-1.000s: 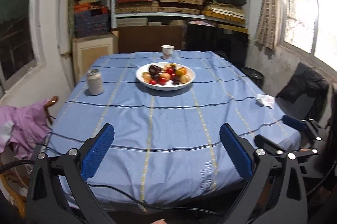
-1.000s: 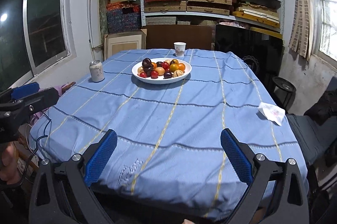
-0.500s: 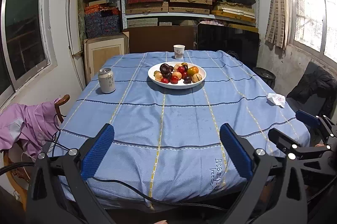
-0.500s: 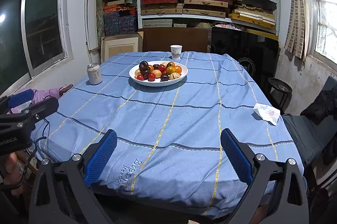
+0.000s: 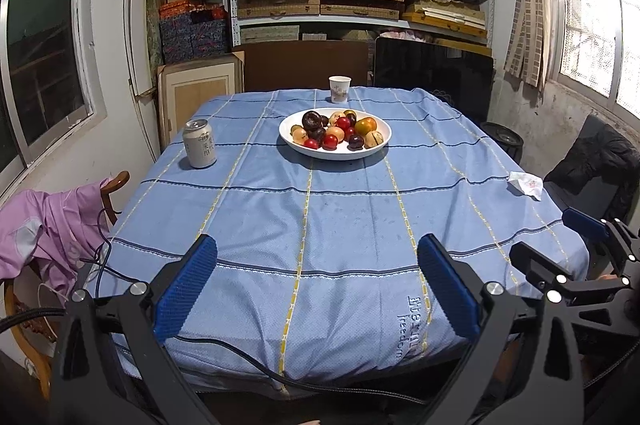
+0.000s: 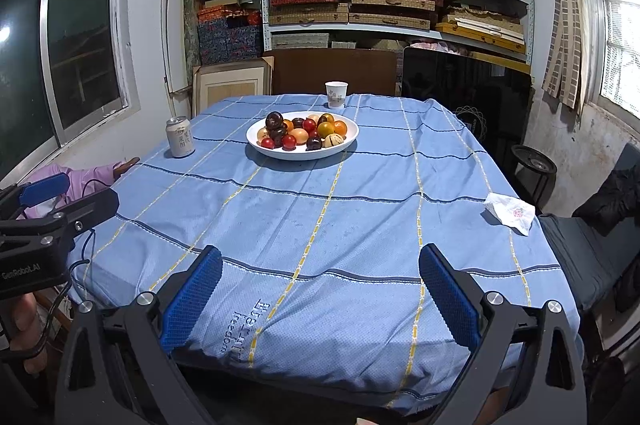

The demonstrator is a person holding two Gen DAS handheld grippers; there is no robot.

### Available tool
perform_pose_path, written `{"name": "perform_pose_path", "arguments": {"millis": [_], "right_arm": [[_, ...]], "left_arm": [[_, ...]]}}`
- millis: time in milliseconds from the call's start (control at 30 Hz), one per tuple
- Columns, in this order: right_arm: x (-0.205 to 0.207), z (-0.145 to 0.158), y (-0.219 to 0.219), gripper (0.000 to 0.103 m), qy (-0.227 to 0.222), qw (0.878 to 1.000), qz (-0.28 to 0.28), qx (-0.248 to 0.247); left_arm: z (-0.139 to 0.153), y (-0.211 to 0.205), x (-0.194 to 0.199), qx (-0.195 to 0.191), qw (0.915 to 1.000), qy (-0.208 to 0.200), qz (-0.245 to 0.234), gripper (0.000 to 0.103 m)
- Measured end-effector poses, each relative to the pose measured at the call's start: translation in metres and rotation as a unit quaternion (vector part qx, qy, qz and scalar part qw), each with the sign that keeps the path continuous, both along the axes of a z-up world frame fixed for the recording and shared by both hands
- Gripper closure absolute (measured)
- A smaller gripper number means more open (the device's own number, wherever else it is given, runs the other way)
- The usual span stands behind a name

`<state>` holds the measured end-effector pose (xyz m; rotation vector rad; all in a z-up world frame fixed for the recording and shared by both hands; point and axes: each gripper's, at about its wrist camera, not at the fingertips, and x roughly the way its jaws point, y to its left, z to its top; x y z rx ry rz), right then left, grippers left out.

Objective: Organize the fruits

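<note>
i hold my left gripper (image 5: 316, 281) and right gripper (image 6: 320, 285) wide open and empty at the near table edge (nothing between the pads). the mixed red, dark and orange fruits (image 5: 335, 134) lie heaped in the shallow white oval bowl (image 5: 376, 149) well ahead of both jaws, which fits fruit already gathered or fruit waiting to be sorted out.

Woven cloth tablecloth (image 5: 340, 217), glossy white plate (image 5: 380, 145), metal can (image 5: 199, 144).

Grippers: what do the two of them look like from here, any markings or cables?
Both are alike: black angular frames with silver bolts. The left gripper and right gripper have fingers lined with blue ridged pads. A black cable trails under the left one. The right view shows white "GenRobot.AI" lettering on the left gripper's body.
</note>
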<state>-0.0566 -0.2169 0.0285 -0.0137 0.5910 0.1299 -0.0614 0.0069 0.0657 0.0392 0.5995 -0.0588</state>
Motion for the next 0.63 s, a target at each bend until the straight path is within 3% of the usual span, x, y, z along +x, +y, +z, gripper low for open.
{"name": "perform_pose_path", "arguments": {"millis": [233, 633], "right_arm": [[0.0017, -0.0001, -0.0015, 0.004, 0.003, 1.0, 0.001, 0.002], [0.0024, -0.0028, -0.0014, 0.004, 0.004, 1.0, -0.001, 0.005]], "left_arm": [[0.0007, 0.001, -0.0032, 0.003, 0.9998, -0.02, 0.007, 0.005], [-0.0049, -0.0045, -0.0009, 0.014, 0.9998, -0.006, -0.013, 0.005]]}}
